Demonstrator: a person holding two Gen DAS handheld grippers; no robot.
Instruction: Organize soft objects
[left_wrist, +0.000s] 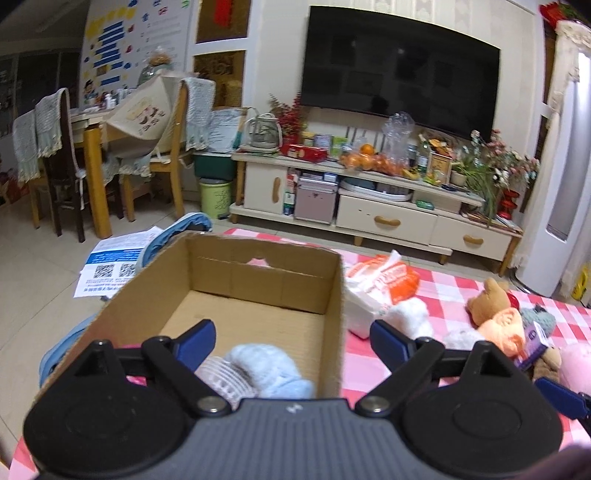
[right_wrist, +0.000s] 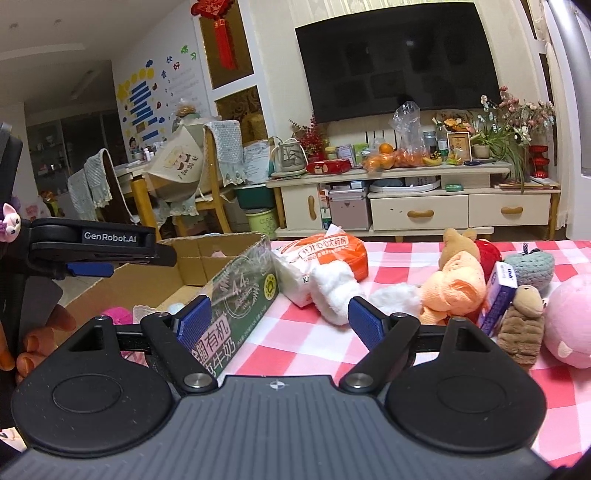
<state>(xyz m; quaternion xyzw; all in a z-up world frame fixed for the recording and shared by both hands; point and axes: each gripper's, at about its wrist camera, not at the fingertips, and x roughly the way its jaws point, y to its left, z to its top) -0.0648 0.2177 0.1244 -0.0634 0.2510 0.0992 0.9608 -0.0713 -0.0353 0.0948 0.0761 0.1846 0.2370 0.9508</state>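
Note:
A cardboard box (left_wrist: 258, 273) stands on the pink checked tablecloth (left_wrist: 436, 291). A light blue soft item (left_wrist: 266, 369) and a pale knitted one (left_wrist: 225, 376) lie inside it. My left gripper (left_wrist: 291, 332) is open and empty above the box's near end. My right gripper (right_wrist: 280, 317) is open and empty over the cloth beside the box (right_wrist: 236, 280). Ahead of it lie a white fluffy sock (right_wrist: 332, 291), a bear with orange cloth (right_wrist: 454, 284), a brown plush (right_wrist: 524, 325), a pink plush (right_wrist: 569, 325) and a grey knitted toy (right_wrist: 528, 269).
An orange and white plastic bag (right_wrist: 325, 254) and a purple box (right_wrist: 498, 295) lie among the toys. A TV cabinet (right_wrist: 417, 206) stands beyond the table, chairs and a dining table (left_wrist: 92, 147) at the left. The left gripper shows at the right wrist view's left edge (right_wrist: 92, 251).

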